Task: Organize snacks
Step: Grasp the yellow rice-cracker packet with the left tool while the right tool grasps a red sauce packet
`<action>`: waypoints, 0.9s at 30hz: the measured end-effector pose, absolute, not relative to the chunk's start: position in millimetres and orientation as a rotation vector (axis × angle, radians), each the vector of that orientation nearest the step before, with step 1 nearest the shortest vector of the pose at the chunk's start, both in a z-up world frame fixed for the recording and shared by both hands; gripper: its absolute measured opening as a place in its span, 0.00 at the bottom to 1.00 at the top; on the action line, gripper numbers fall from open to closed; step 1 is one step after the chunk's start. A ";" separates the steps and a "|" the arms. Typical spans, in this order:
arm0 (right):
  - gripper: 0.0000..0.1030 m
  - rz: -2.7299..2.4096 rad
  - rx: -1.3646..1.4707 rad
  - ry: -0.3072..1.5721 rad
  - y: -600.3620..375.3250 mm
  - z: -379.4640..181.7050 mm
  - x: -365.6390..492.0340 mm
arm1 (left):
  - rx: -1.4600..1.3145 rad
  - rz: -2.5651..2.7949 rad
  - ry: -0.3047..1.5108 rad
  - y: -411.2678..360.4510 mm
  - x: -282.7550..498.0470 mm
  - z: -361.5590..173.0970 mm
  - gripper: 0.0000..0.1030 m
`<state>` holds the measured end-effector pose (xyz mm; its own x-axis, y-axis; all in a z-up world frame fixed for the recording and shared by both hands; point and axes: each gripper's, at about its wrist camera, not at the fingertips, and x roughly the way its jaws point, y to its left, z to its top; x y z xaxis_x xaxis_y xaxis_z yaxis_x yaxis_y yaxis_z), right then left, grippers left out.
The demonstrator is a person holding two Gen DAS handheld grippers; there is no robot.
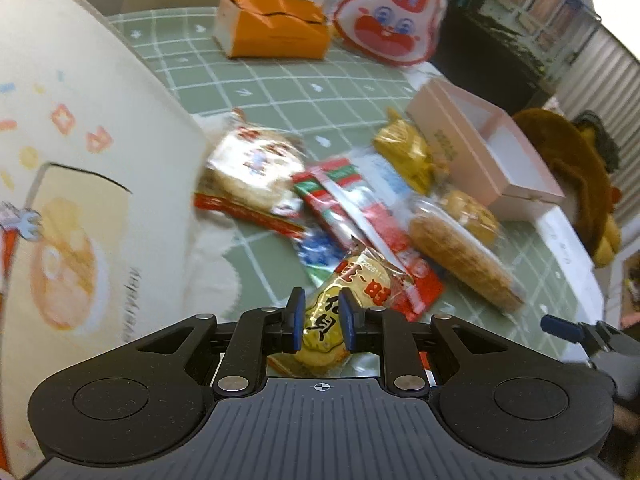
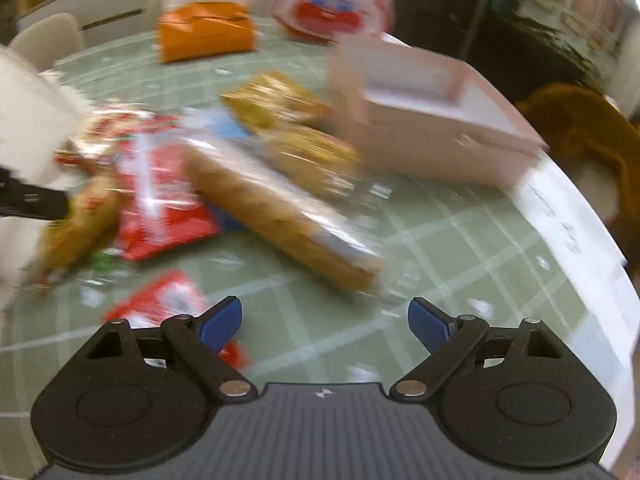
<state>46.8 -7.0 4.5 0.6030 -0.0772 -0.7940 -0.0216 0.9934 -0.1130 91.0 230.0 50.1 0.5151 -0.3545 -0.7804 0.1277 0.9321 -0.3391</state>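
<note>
Left gripper [image 1: 322,320] pinching crinkly yellow snack packet [image 1: 320,336], glossy film.

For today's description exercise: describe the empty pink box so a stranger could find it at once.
Start at the green checked tablecloth and go to its right edge. Beside the snack pile there stands the pink box. Alone among the crinkly wrappers, it is a rigid, open-topped rectangle with a white inside.

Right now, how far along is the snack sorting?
Nothing looks done: the pink box appears empty. In hand: the left claw is shut on a yellow snack packet. Left: the snack pile on the table; the right claw is open, empty.
</note>
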 end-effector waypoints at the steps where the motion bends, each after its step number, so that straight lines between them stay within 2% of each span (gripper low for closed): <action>1: 0.89 -0.053 -0.106 0.936 -18.3 1.9 46.0 | -0.247 -0.311 0.986 226.6 88.4 50.0 0.22; 9: 0.89 -0.095 0.052 0.948 -60.6 -3.1 39.3 | -0.085 -0.435 0.930 194.0 66.0 59.6 0.22; 15: 0.89 -0.031 0.004 0.937 -44.1 -4.2 31.2 | 0.177 -0.554 0.932 169.6 53.3 63.0 0.22; 21: 0.89 0.050 0.033 0.957 -34.5 -1.0 24.9 | 0.233 -0.515 0.931 158.5 60.7 56.4 0.30; 25: 0.89 0.076 -0.016 0.945 -24.1 1.5 20.6 | 0.191 -0.449 0.927 160.6 77.9 54.2 0.42; 27: 0.89 0.109 -0.026 0.939 -19.7 4.8 18.8 | 0.166 -0.425 0.953 162.7 88.1 49.0 0.45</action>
